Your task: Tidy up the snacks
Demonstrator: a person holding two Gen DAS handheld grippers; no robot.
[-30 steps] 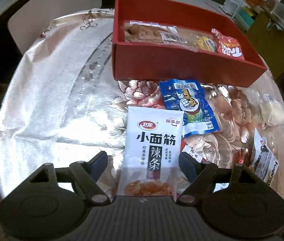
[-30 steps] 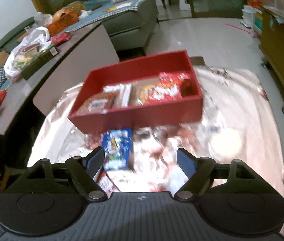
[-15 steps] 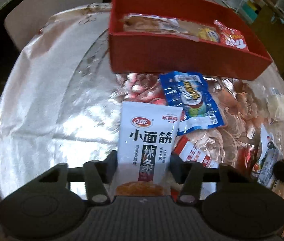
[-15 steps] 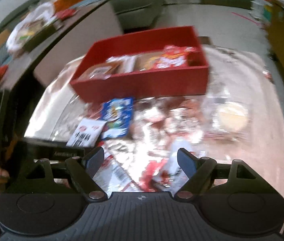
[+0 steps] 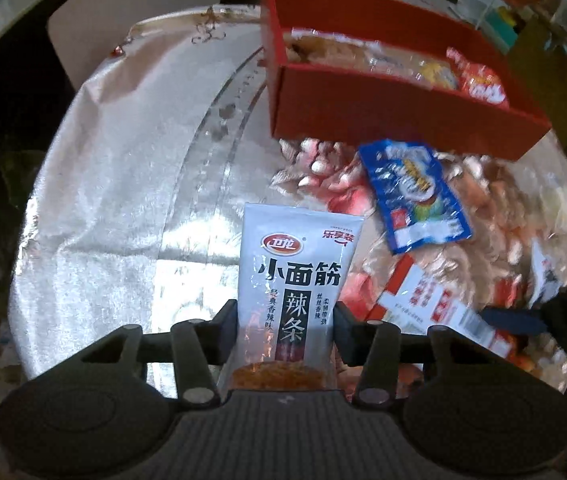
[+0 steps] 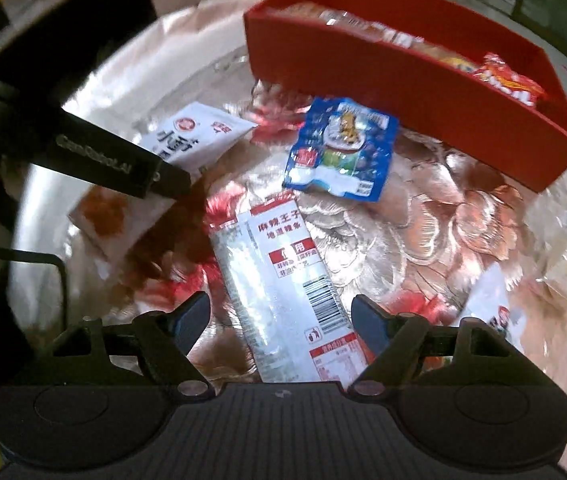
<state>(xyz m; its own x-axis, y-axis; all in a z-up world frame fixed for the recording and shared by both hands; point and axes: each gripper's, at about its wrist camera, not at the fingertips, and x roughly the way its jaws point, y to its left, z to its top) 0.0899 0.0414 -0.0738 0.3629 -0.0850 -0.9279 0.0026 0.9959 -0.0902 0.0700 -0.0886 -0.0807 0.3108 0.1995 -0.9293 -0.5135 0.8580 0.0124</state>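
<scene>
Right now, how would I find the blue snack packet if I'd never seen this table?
Find the big red box on the shiny flowered tablecloth. Just in front of its near wall lies the blue packet, flat on the cloth. It is the only blue wrapper; the packets around it are white or silver and red.

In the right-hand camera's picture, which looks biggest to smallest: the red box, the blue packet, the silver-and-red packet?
1. Red box
2. Silver-and-red packet, though it lies nearest the camera, so its size may be exaggerated
3. Blue packet
</scene>
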